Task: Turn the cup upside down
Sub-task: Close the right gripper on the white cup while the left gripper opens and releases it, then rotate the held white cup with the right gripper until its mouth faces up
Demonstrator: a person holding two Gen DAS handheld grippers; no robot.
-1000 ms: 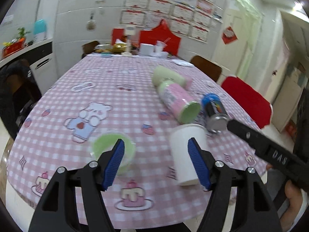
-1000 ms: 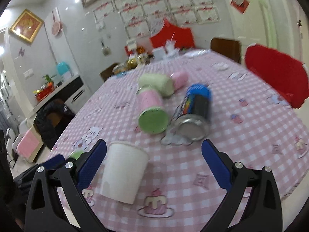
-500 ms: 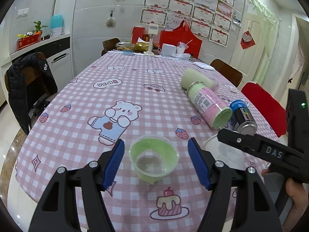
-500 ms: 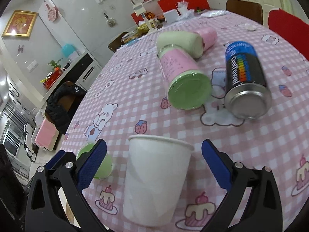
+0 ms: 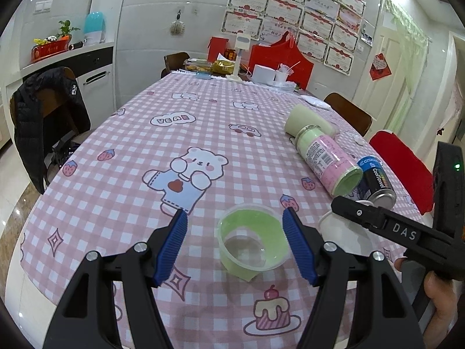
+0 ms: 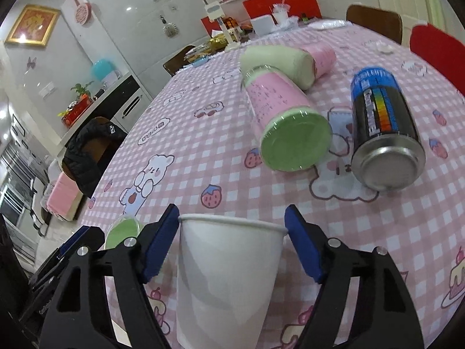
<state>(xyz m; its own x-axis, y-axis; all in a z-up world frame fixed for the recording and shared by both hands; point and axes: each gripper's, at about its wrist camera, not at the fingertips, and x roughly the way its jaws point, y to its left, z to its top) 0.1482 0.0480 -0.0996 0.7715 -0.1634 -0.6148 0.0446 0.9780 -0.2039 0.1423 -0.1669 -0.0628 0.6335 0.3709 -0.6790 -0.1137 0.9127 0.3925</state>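
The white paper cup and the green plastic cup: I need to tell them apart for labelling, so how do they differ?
The white paper cup is opaque white and tall; the green plastic cup is see-through with a green band, and squat. The paper cup stands between the open fingers of the right tool; the green cup sits between the open fingers of the left tool. Both stand upright, mouth up, on the checked tablecloth.

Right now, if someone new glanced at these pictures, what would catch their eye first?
The white cup stands upright, close between the open blue pads of the right hand-held gripper. Just beyond it a pink jar and a blue can lie on their sides on the pink checked tablecloth. The left hand-held gripper, also open, frames a green tub.
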